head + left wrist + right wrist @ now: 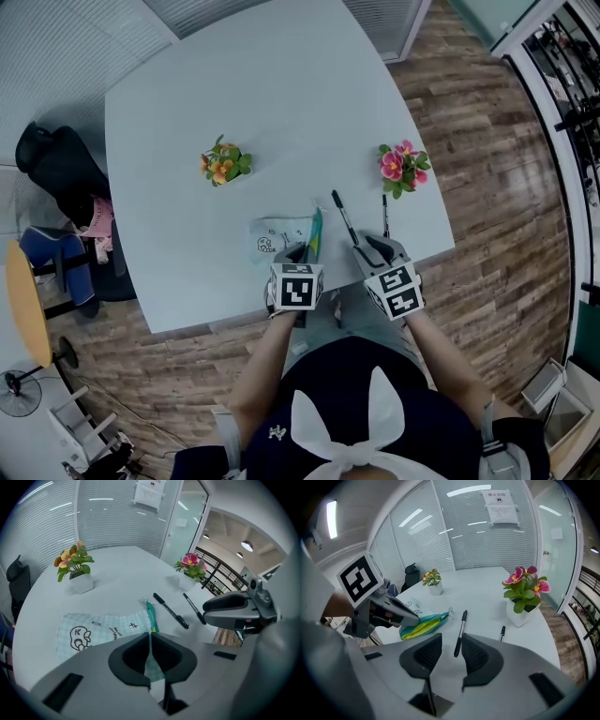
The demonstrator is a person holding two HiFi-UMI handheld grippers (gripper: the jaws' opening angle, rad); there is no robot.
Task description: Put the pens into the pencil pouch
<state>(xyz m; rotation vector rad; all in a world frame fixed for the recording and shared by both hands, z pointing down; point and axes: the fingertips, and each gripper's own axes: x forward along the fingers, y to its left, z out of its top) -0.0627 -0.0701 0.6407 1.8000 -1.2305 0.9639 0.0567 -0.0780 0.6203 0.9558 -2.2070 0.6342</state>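
Left claw [150,638] pinches pouch [96,629] edge.

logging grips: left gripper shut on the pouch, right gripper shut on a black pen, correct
No: the right gripper is open; the black pen lies loose on the table, as the right gripper view shows. The left gripper is shut on the pouch.

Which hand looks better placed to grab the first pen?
Right. The right gripper has open jaws, with the nearer pen just ahead; the left gripper is shut on the pouch.
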